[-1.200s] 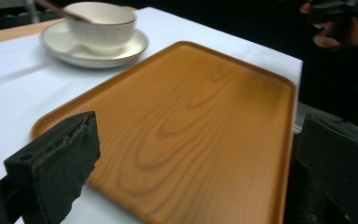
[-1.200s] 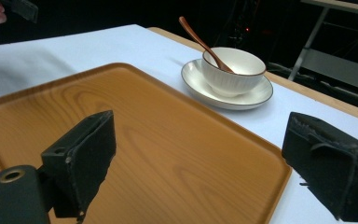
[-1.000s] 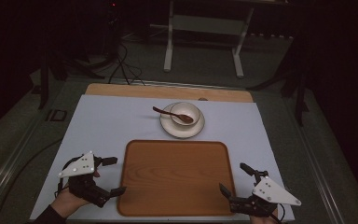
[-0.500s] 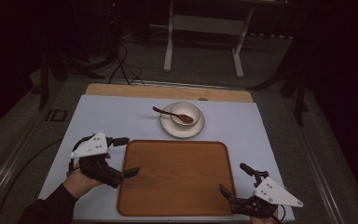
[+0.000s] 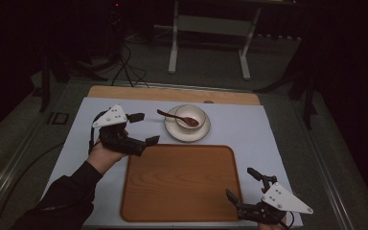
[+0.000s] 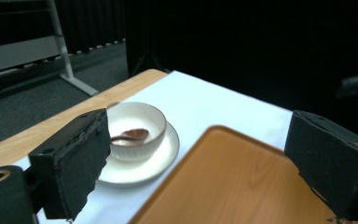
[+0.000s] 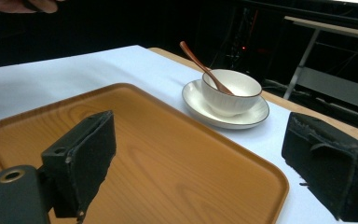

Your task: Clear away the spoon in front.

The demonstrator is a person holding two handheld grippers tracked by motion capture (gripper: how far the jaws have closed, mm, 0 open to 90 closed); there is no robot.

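A wooden tray (image 5: 179, 182) lies near the front of the white table, bare. Behind it a white bowl (image 5: 190, 116) stands on a white saucer (image 5: 177, 132), with a brown spoon (image 5: 171, 116) resting in the bowl, its handle pointing left. My left gripper (image 5: 143, 128) is open, raised just left of the saucer and the tray's far left corner, its jaws pointing right. My right gripper (image 5: 243, 184) is open at the tray's near right corner. The left gripper view shows the bowl (image 6: 137, 128) and tray (image 6: 242, 182) between its jaws; the right gripper view shows the bowl (image 7: 230, 91) and spoon (image 7: 203, 65) beyond the tray (image 7: 158, 154).
A white mat (image 5: 249, 127) covers the table, with a wooden strip (image 5: 172, 94) along the far edge. Beyond the table a white metal stand (image 5: 208, 33) and cables (image 5: 124, 67) sit on the dark floor.
My left gripper has lifted from the table's front left and travelled forward and right, toward the saucer. The right gripper has stayed put.
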